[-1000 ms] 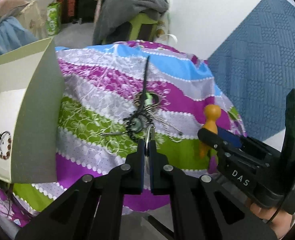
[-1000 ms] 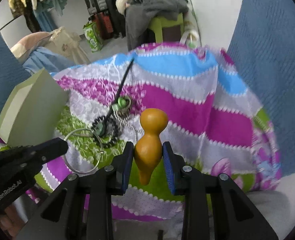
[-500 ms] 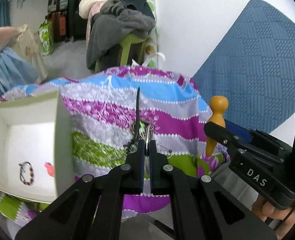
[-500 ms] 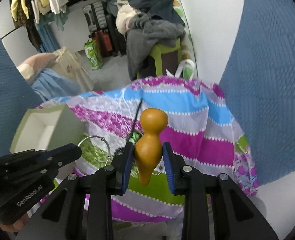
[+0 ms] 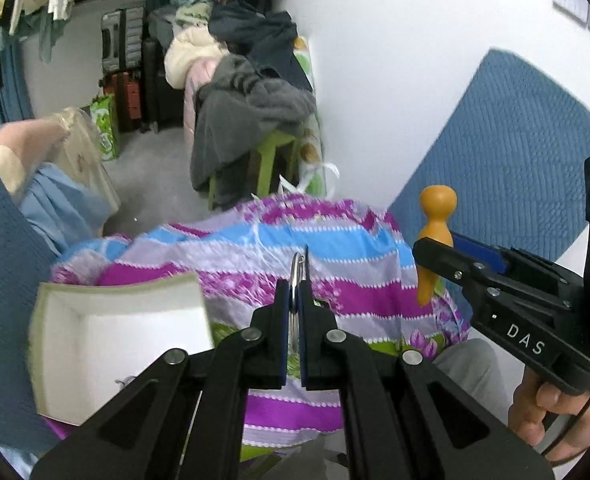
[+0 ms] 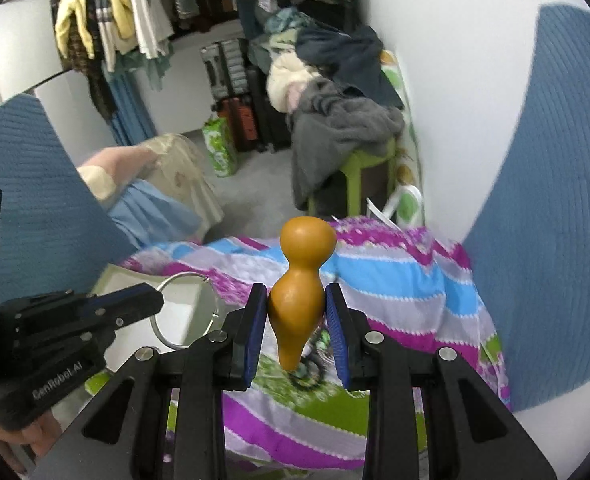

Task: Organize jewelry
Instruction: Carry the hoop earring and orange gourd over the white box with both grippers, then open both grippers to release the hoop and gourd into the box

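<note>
Both tools are matte black plastic with silver round screws. The left claw (image 5: 291, 312) and right claw (image 6: 297, 320) carry blue ribbed pads. White letters mark the bodies: "DAS" on one, "GenRobot.AI" on the other.

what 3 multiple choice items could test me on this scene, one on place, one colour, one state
1. Where is the white box relative to the left gripper in its own view?
A left B right C behind the stool
2. What colour is the wooden peg?
A green B orange-brown C black
3. How is the metal ring held?
A lying on the cloth B clamped in the left jaws C hanging on the peg

A: box sits lower left.
B: peg looks orange-brown.
B: ring sticks out of the shut jaws.
</note>
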`<state>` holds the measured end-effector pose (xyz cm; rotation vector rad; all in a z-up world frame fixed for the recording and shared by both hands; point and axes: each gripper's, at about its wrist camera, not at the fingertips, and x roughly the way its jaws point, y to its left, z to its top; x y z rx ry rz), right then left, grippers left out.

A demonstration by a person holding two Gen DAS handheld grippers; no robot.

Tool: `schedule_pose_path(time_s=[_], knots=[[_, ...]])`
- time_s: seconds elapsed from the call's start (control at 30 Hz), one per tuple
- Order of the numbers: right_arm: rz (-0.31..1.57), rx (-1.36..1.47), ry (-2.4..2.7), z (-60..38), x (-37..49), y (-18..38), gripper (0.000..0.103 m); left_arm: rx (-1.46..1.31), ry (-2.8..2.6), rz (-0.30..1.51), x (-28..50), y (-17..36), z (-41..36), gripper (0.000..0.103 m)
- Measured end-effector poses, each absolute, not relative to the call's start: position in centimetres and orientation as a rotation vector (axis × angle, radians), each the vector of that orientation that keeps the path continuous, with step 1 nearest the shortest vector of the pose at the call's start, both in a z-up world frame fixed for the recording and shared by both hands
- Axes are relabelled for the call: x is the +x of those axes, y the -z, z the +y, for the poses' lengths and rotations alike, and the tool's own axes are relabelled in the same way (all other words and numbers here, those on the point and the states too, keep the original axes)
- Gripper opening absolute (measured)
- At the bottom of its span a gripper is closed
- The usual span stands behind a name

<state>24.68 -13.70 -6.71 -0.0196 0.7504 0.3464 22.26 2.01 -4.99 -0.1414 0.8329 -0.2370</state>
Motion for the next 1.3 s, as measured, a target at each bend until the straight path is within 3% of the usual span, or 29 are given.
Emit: schedule_pose_path(time_s=[0.27,0.43,0.9,1.3], knots=[[0.694,-0.021,-0.421,-8.7,24.9,2.4,0.027,-0.122,0.198,0.764,21.7,0.8,6.9,0.003],[0.717,-0.058,-0.455,-4.4,24.9,3.4,0.027,-0.129,0.168,0.758,21.1,1.0,10.0,0.003],[0.932,-0.108,-0.492,2.5,23.8,15.0,0.027,-0.227,0.095,0.922,19.8,12.4,18.0,0.003],[1.015,-0.161,-0.475,4.2,23.3,19.7,0.027,-0.276,0.085,1.025,19.1,18.7,19.0,0.003]])
